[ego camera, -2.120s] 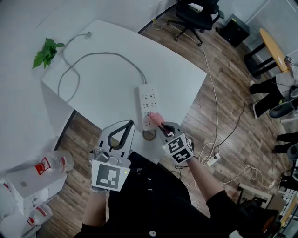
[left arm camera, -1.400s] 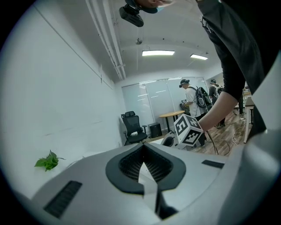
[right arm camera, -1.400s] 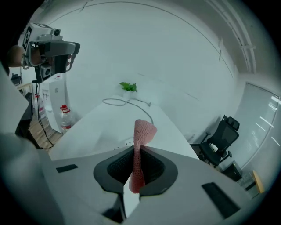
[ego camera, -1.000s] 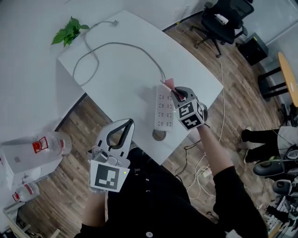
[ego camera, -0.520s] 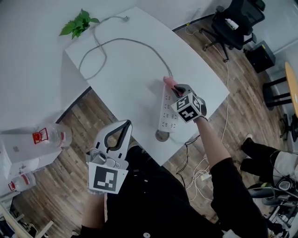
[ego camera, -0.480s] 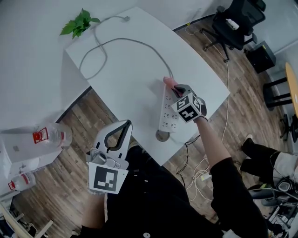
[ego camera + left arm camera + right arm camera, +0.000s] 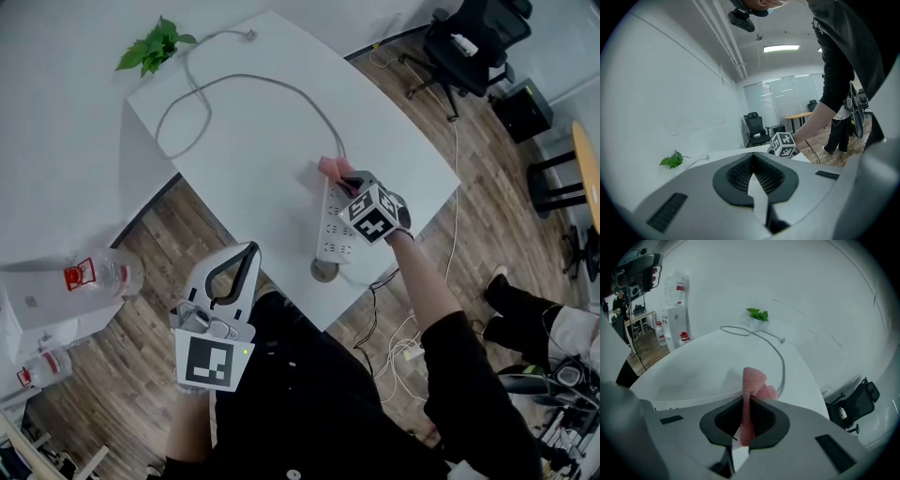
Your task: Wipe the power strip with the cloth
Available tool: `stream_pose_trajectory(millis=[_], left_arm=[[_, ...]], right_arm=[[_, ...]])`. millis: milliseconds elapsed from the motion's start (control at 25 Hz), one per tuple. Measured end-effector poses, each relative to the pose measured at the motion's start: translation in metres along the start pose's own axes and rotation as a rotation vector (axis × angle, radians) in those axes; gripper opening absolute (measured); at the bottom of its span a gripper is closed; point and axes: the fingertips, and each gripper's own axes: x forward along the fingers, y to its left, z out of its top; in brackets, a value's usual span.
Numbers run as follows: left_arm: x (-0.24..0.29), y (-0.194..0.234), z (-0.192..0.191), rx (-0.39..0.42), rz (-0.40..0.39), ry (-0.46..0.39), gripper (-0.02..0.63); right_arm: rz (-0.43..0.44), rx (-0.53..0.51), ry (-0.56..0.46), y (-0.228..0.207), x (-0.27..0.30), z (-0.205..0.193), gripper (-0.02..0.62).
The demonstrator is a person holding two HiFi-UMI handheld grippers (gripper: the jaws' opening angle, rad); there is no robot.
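Observation:
A white power strip (image 7: 334, 232) lies on the white table (image 7: 244, 178), near its front edge. My right gripper (image 7: 344, 179) is at the strip's far end, shut on a pink cloth (image 7: 327, 167) that hangs over that end, where the grey cord (image 7: 246, 81) leaves. In the right gripper view the cloth (image 7: 753, 380) stands up between the jaws (image 7: 746, 404), and the cord (image 7: 780, 357) runs away behind it. My left gripper (image 7: 248, 250) is shut with nothing in it, held off the table's front edge; its jaws (image 7: 752, 157) point toward the right gripper's marker cube (image 7: 783, 144).
The cord loops across the table toward a small green plant (image 7: 150, 47) at the far corner. A round cable hole (image 7: 324, 270) sits by the strip's near end. Water bottles (image 7: 94, 277) stand on the floor at left, an office chair (image 7: 469, 37) at far right, loose cables (image 7: 403, 347) below.
My right gripper has carried the cloth along the strip from its near end to its far end, then slightly left. The left gripper has stayed in place.

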Motion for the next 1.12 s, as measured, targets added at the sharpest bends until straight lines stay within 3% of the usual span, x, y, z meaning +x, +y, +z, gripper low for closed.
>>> stream_pose_trajectory(millis=[1120], left_arm=[[0.008, -0.026, 0.011, 0.013, -0.08, -0.041, 0.012]], right_arm=[[0.125, 0.033, -0.069, 0.088, -0.034, -0.005, 0.049]])
